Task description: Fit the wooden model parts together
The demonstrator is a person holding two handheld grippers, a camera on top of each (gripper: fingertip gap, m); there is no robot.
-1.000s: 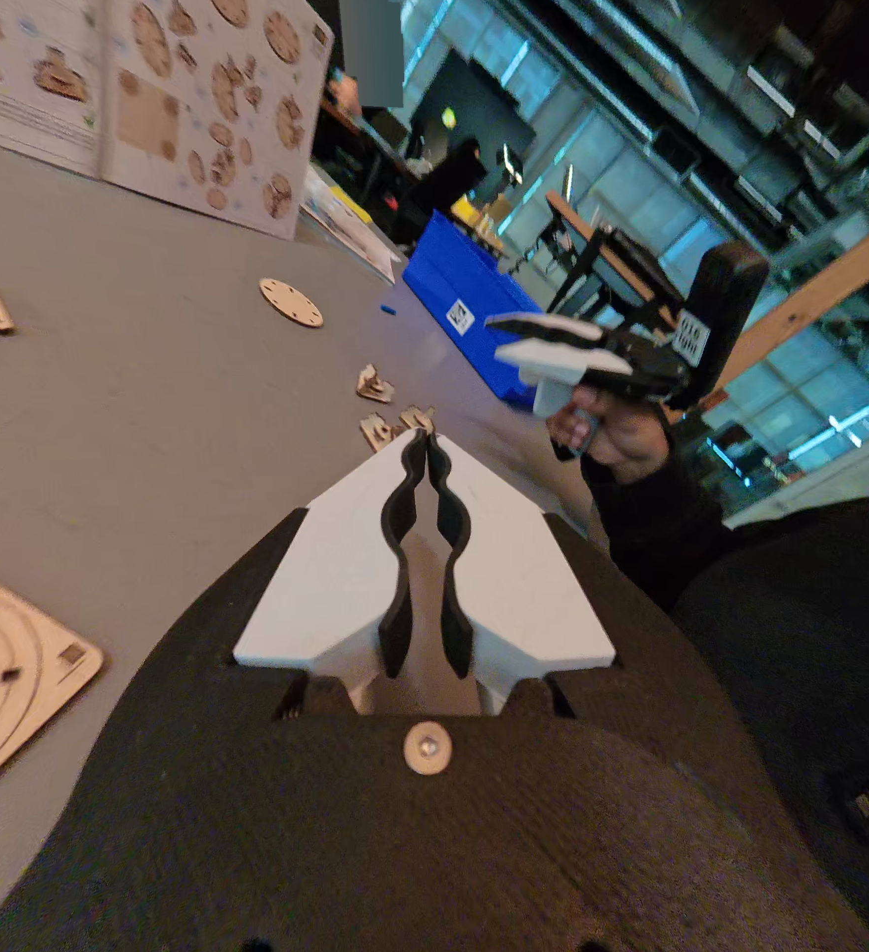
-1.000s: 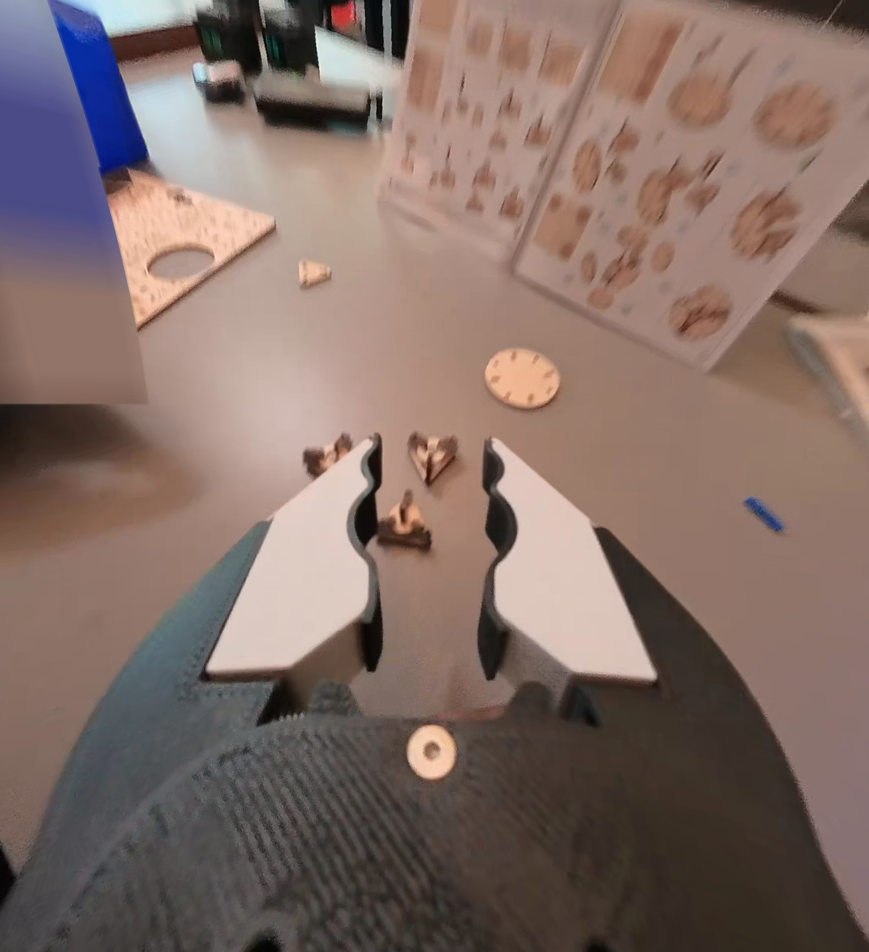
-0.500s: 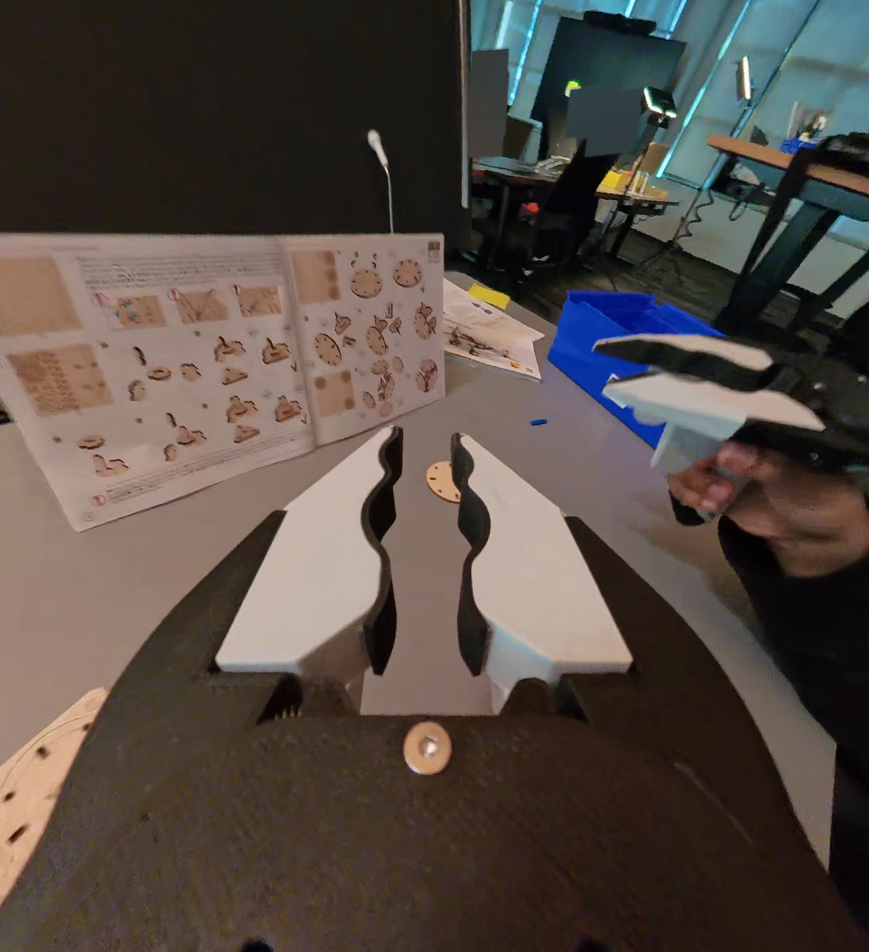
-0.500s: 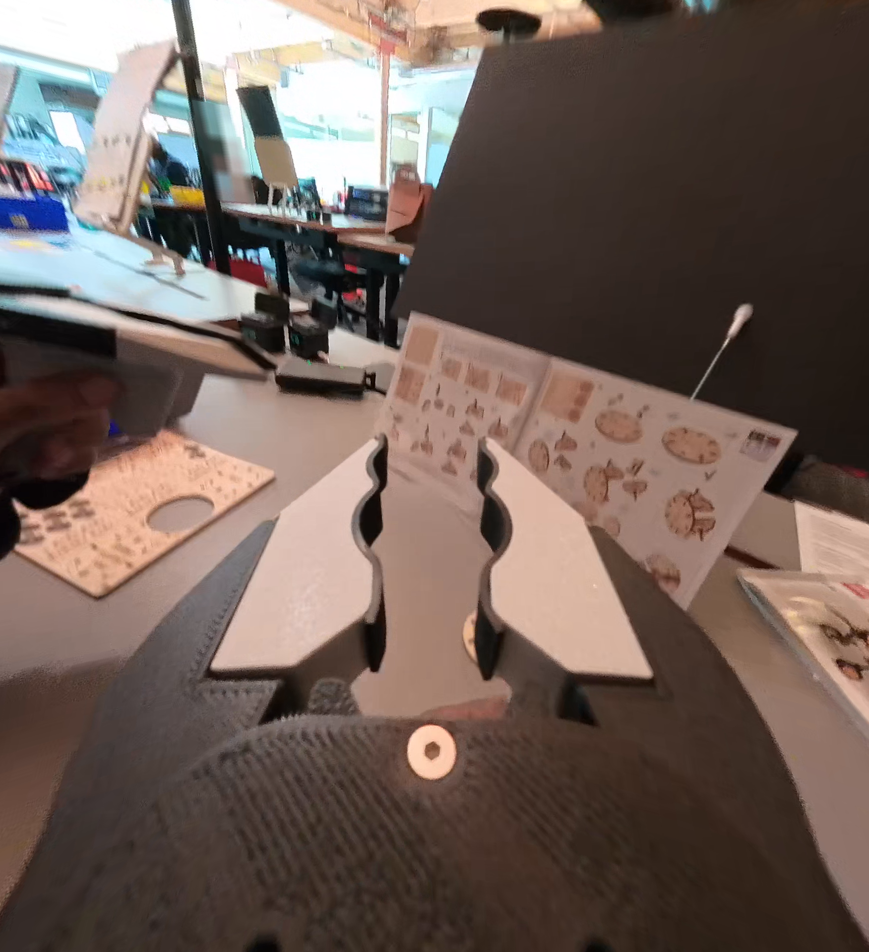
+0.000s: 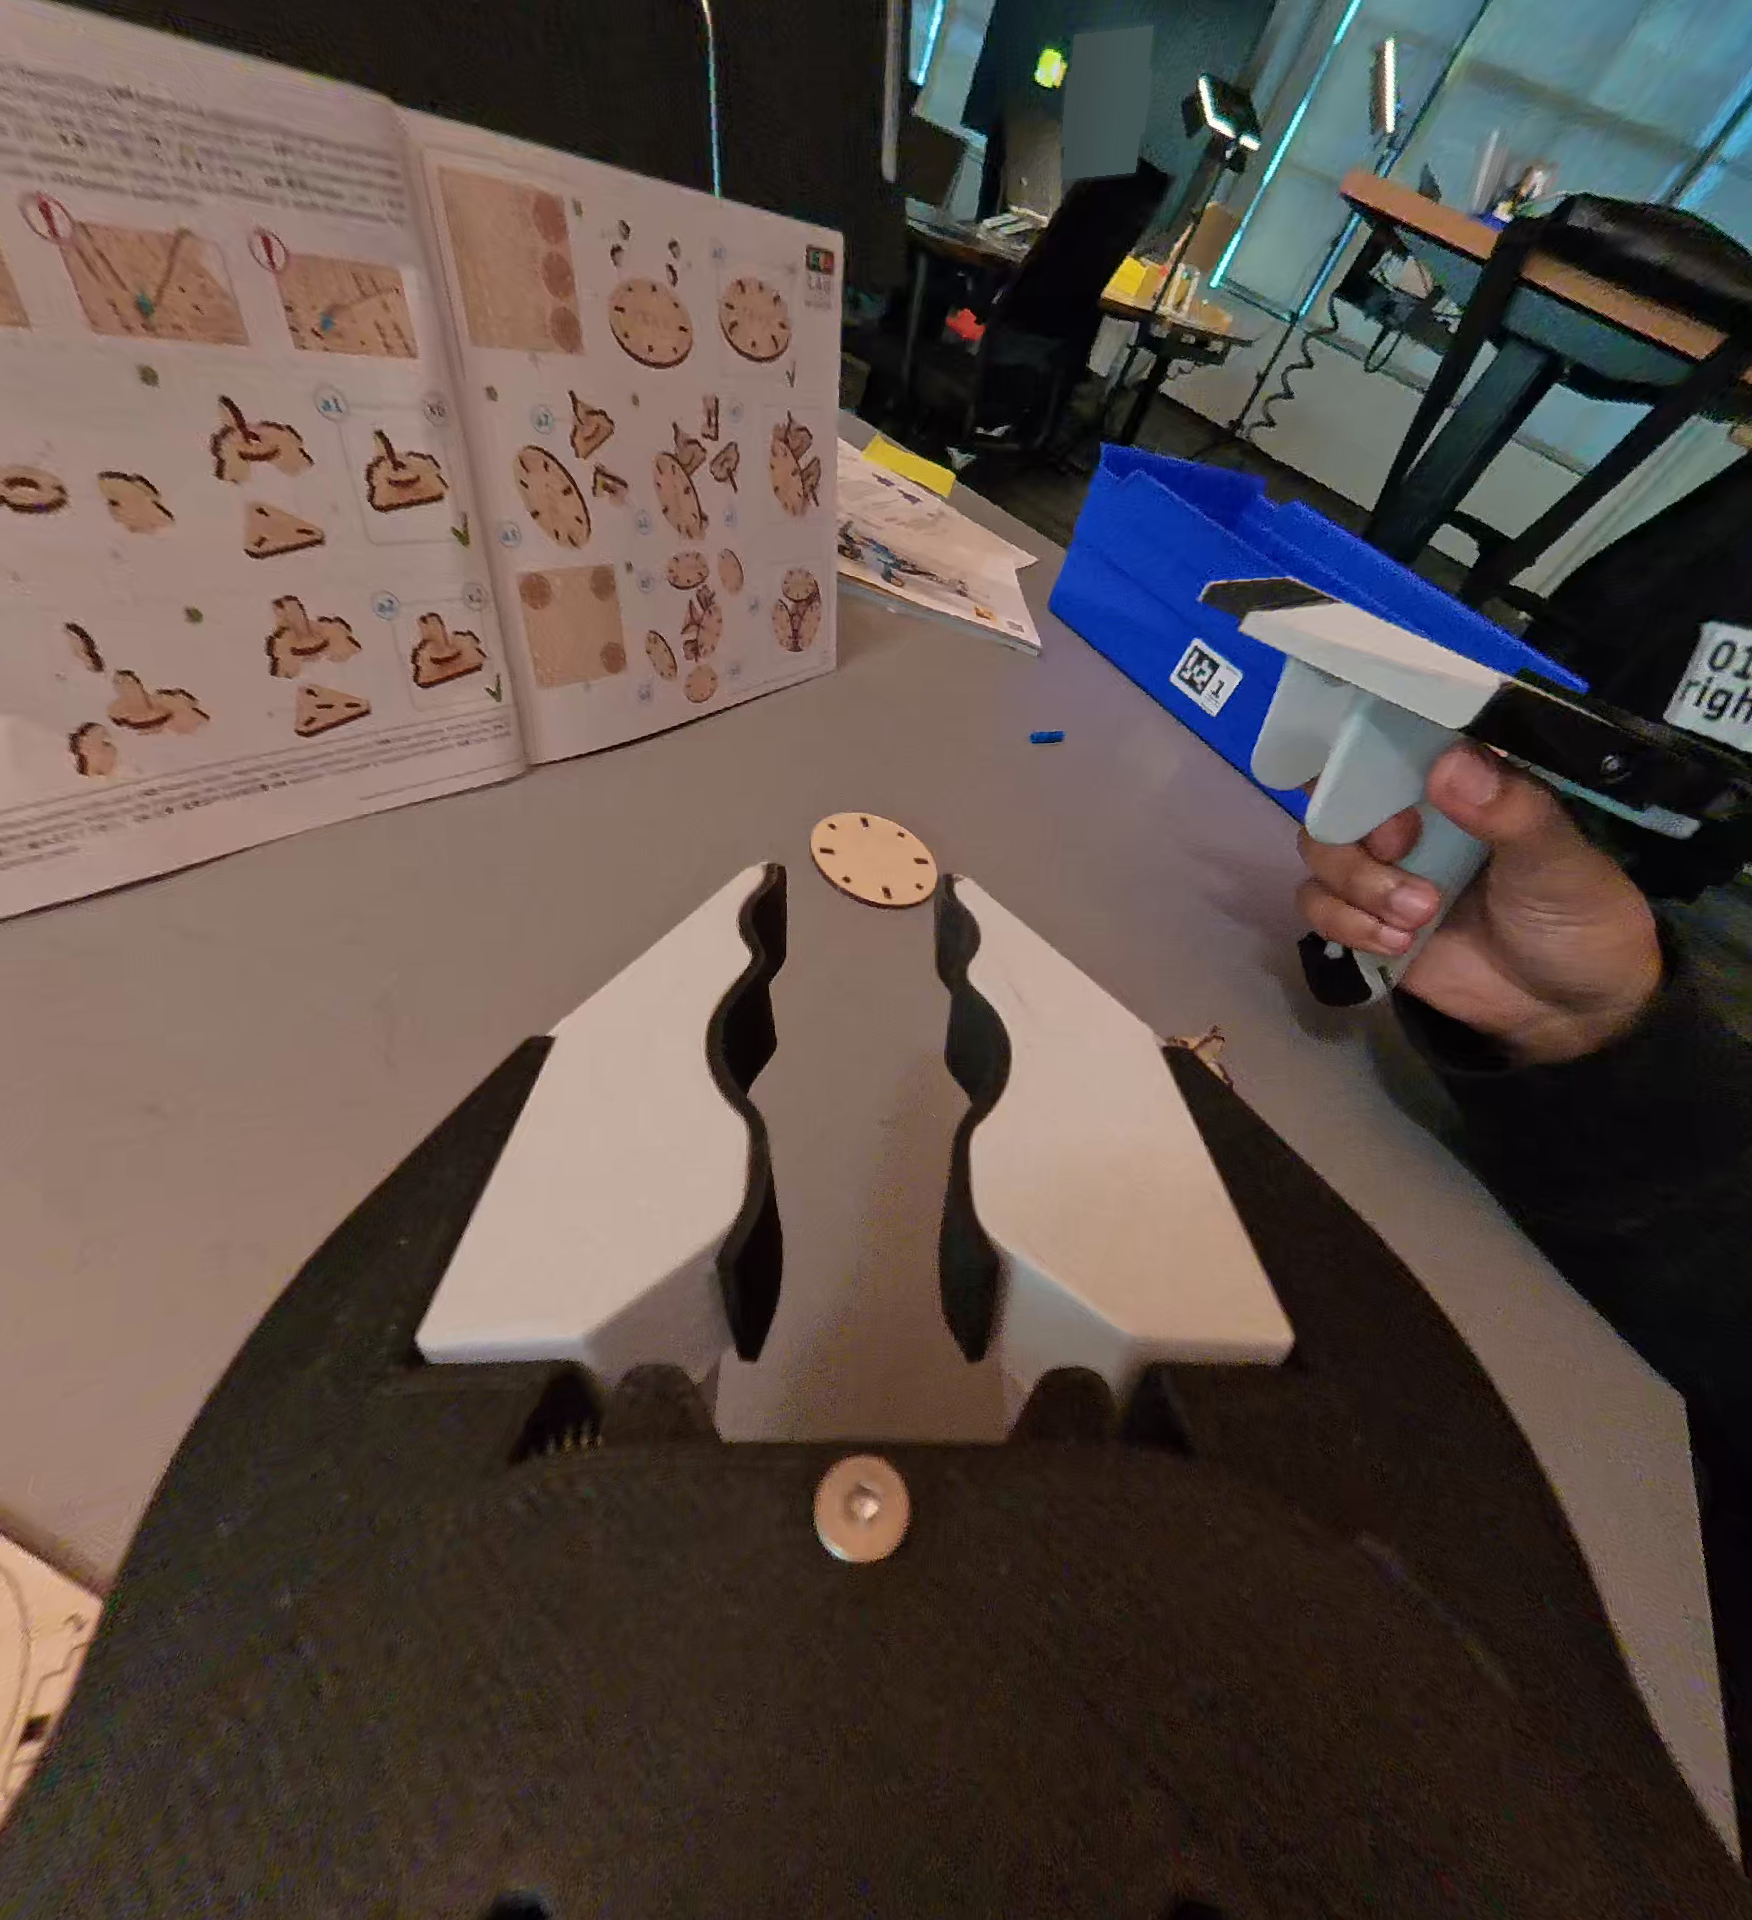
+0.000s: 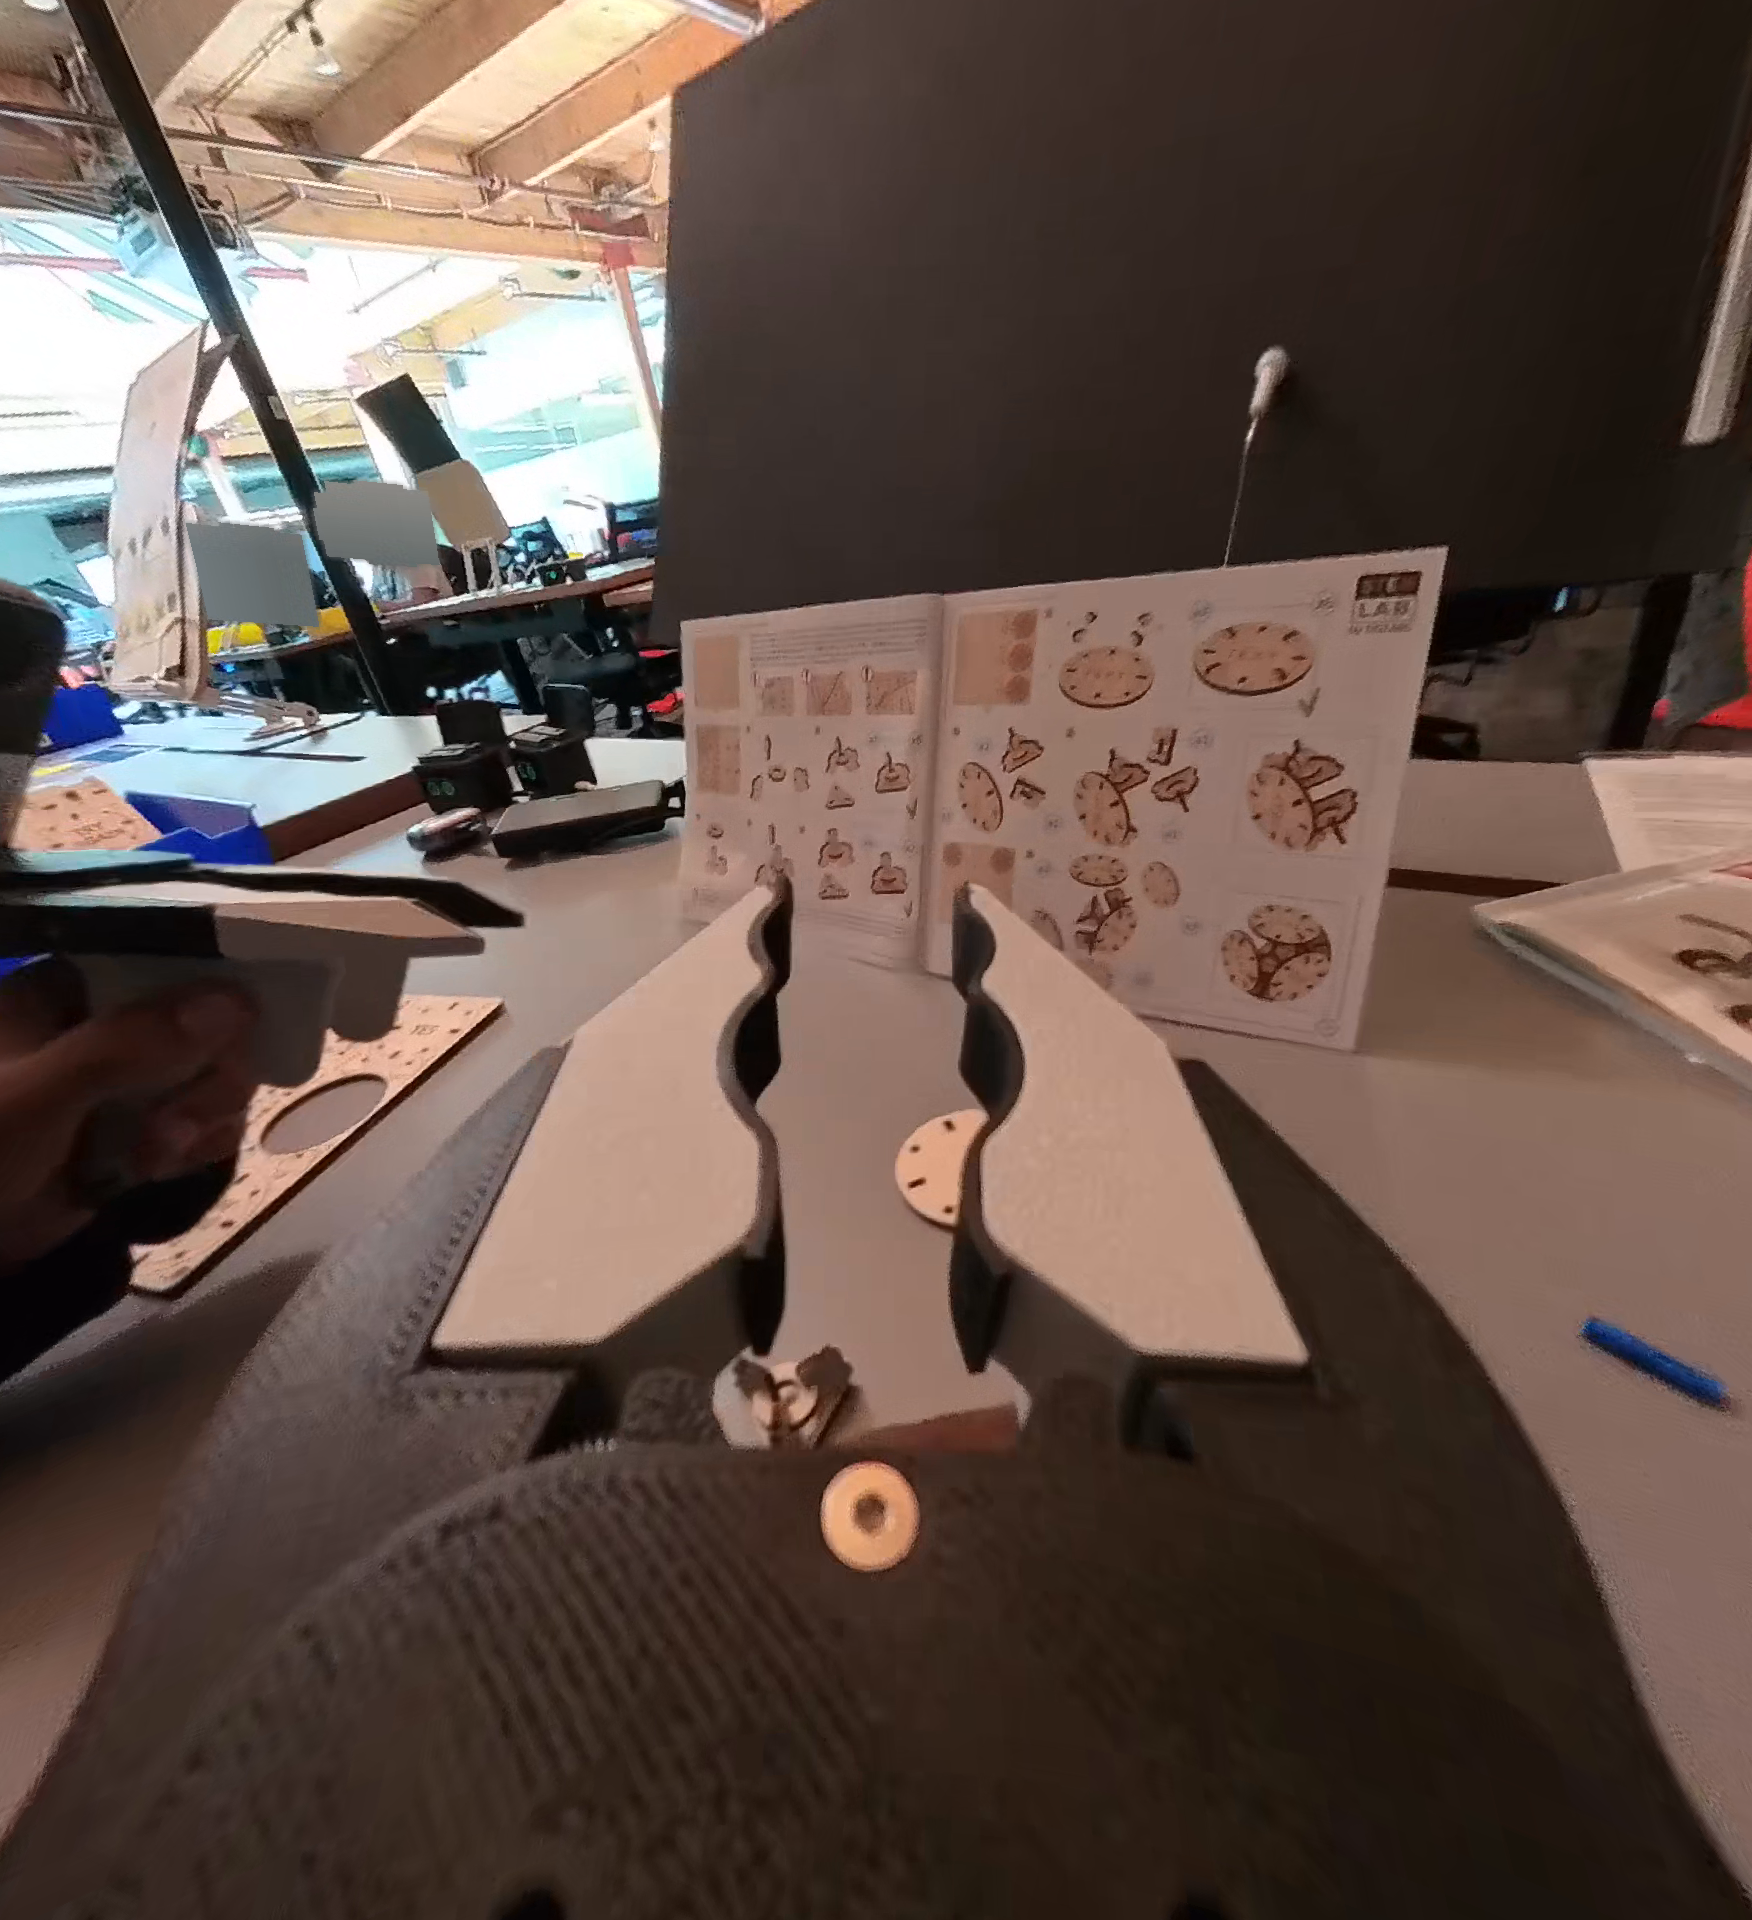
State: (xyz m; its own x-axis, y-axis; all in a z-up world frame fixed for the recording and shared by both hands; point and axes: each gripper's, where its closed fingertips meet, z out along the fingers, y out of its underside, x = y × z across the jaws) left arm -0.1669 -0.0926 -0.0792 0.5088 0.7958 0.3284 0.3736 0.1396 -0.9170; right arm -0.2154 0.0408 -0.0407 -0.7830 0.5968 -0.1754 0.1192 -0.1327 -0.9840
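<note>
Where grey table (image 5: 228, 1091) spreads, open booklet (image 6: 1111, 790) upright, black panel (image 6: 1163, 260) behind

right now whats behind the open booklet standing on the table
A black panel rises right behind the open booklet, and a thin white-tipped stalk sticks up above it. The booklet hides the stalk's base and the table behind it.

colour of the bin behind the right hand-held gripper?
Blue bin, with a small white sticker on its side; clearest in the left wrist view.

White printed labels on both hand-held grippers (image 5: 1745, 686), booklet (image 6: 1059, 790)
</note>
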